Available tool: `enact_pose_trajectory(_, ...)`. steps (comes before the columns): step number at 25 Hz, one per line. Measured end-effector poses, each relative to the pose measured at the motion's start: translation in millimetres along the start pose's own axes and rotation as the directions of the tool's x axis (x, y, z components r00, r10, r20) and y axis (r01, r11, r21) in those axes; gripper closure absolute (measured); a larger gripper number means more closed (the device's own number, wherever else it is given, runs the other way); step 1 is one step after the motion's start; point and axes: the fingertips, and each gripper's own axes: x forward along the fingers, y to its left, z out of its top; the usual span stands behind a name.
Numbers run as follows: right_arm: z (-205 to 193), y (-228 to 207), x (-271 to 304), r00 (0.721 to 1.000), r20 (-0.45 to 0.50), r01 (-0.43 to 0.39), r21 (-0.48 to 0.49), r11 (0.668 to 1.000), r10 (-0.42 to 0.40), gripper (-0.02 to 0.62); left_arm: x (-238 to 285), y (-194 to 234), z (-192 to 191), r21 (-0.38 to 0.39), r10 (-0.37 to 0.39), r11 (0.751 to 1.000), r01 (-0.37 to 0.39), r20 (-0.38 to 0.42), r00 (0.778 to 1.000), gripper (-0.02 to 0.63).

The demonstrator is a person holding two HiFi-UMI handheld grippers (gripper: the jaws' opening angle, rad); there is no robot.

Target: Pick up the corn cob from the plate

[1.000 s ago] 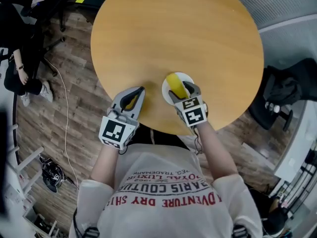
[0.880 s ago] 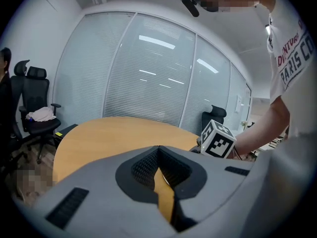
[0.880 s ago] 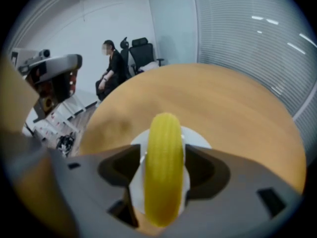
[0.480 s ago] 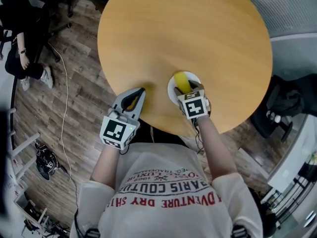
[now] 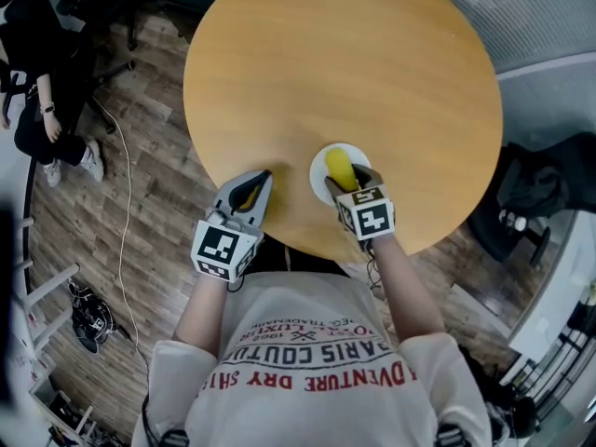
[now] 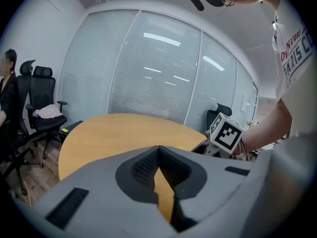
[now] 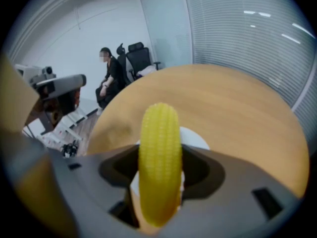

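Round wooden tabletop (image 5: 372,63), layout unchanged over the last second; only your head camera has drifted slightly.

What changed is on the right. Your right tool (image 7: 159,175) has stayed at the near rim of the plate (image 7: 196,138). A second ago the corn cob (image 7: 159,143) lay skewed across the plate. Now it runs straight out along the tool's axis, and more white plate shows to its left in the head view.

In the right gripper view the jaws pinch the cob on both flanks, on its near half. The far end sticks out well past the tips, and the plate shows behind and below it.

I read that as grip made. I can't tell whether the cob has left the plate; from above it's still over it.

Left tool (image 5: 253,182) hasn't moved. It sits over the near edge of the tabletop, well left of the plate, jaws pressed together on nothing.

For the task, the grasp looks done and the lift remains. Go straight up and keep the squeeze steady. The cob is round and held off-centre, so it could pivot or slide in the pads, and a snagged tip could drag the plate.
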Motion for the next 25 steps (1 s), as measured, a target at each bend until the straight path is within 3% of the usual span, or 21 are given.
enact_pose_trajectory(5,34.6,2.2,-39.3,0.986,0.165,0.003,0.070,0.998,-0.015,0.325,5.5,-5.1,19.5,0.031,-0.035,0.999,0.034,0.020,0.999,0.571)
enact_pose_trajectory(10,74.7,-2.8,-91.1,0.939,0.340,0.013,0.121,0.993,-0.054,0.325,8.6,-15.2,51.6,0.091,-0.074,0.993,0.070,0.046,0.996,0.571)
enact_pose_trajectory(17,113.8,-10.6,-174.8,0.816,0.563,0.052,0.156,0.986,-0.132,0.324,4.4,-34.4,110.7,0.119,-0.134,0.986,0.120,0.115,0.984,0.571)
enact_pose_trajectory(25,125.4,-16.7,-250.2,0.669,0.714,0.096,0.192,0.977,-0.206,0.324,9.2,-66.2,156.7,0.205,-0.200,0.965,0.166,0.160,0.967,0.571)
